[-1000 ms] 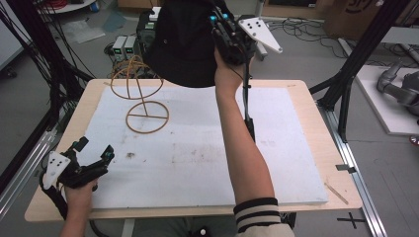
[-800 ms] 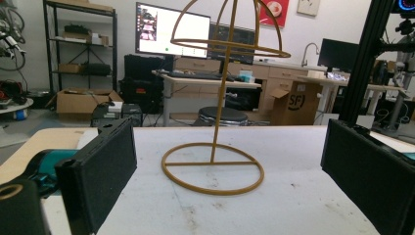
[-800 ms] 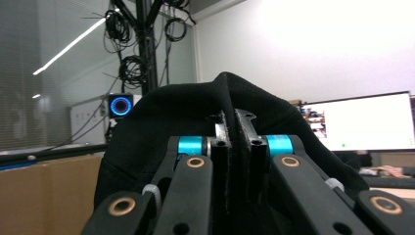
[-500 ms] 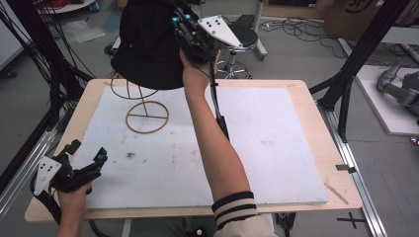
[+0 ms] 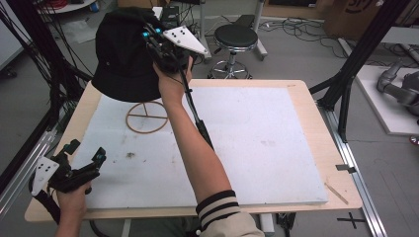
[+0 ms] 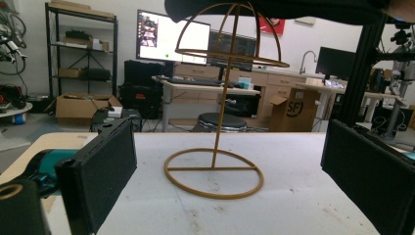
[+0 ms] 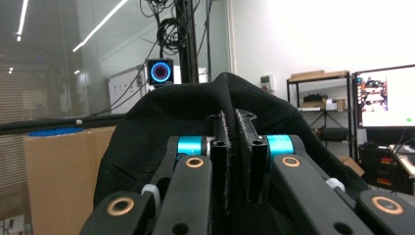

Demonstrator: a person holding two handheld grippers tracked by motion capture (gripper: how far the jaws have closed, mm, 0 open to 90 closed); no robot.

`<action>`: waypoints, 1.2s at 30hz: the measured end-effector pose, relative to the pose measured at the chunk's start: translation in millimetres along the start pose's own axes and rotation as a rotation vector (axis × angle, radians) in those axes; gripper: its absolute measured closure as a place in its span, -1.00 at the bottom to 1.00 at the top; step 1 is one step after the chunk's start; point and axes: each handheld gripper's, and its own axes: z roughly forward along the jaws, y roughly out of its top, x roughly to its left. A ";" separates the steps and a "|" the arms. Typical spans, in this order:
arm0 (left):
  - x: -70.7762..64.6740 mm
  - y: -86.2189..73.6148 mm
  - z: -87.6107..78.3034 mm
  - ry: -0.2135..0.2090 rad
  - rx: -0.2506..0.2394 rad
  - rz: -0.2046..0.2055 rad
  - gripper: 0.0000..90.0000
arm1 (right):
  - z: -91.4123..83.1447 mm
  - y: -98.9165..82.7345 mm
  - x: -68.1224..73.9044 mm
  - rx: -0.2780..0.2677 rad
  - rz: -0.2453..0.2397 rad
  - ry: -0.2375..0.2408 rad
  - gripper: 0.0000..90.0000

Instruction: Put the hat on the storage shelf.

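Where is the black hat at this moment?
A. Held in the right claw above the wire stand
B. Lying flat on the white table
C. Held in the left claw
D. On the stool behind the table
A: the right claw pinches the black hat over the wire stand.

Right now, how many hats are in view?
1. A black hat, pinched in the right gripper, hangs above the gold wire hat stand at the table's far left. None shows elsewhere.
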 end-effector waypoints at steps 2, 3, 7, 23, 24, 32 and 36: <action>0.4 0.2 -0.3 -0.001 0.004 0.004 -0.85 | 2.4 -6.9 2.6 0.017 0.003 0.005 0.90; 0.5 0.3 -0.4 -0.001 0.004 0.006 -0.85 | 5.4 -12.9 5.7 0.043 -0.005 0.005 0.87; 1.2 0.3 -0.9 0.000 0.001 0.001 -0.85 | 7.0 -15.5 12.8 0.010 -0.034 0.000 0.63; 0.2 -0.2 0.2 -0.008 0.006 0.003 -0.85 | -0.3 -2.3 8.3 -0.047 -0.059 -0.042 -0.10; 0.1 -0.2 0.2 -0.009 0.007 0.003 -0.85 | -0.3 -2.3 8.3 -0.047 -0.059 -0.042 -0.10; -0.6 -0.3 0.6 -0.008 0.012 0.005 -0.85 | -7.7 5.6 -4.4 -0.021 -0.067 -0.054 -0.52; -1.2 -0.6 1.3 -0.008 0.010 0.007 -0.85 | -14.4 10.5 -9.2 -0.008 -0.099 -0.077 -0.64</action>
